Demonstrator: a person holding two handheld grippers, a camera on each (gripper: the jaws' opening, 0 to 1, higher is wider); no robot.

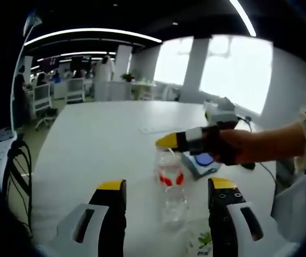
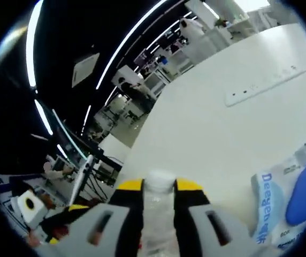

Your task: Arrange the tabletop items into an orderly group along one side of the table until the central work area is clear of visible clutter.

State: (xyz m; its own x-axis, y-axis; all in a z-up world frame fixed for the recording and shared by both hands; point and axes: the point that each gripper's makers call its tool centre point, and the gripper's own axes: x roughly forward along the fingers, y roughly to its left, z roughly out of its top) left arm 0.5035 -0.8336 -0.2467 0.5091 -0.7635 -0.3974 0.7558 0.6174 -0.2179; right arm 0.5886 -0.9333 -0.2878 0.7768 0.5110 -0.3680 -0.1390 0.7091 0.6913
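A clear plastic bottle (image 1: 172,188) with a red label stands upright on the white table (image 1: 105,134). My left gripper (image 1: 167,184) is open, its yellow-tipped jaws wide on either side of the bottle and not touching it. My right gripper (image 1: 181,141), held by a hand, comes in from the right at the bottle's top. In the right gripper view, the right gripper (image 2: 159,185) is shut on the bottle neck (image 2: 159,206), with the white cap (image 2: 159,179) showing between the yellow tips.
A white pack with blue print (image 2: 273,211) and a blue object (image 2: 305,195) lie to the right of the bottle. The same pack (image 1: 203,161) sits behind the bottle. A green-printed wrapper (image 1: 201,241) lies near the table edge. A power strip (image 2: 262,85) is set into the tabletop.
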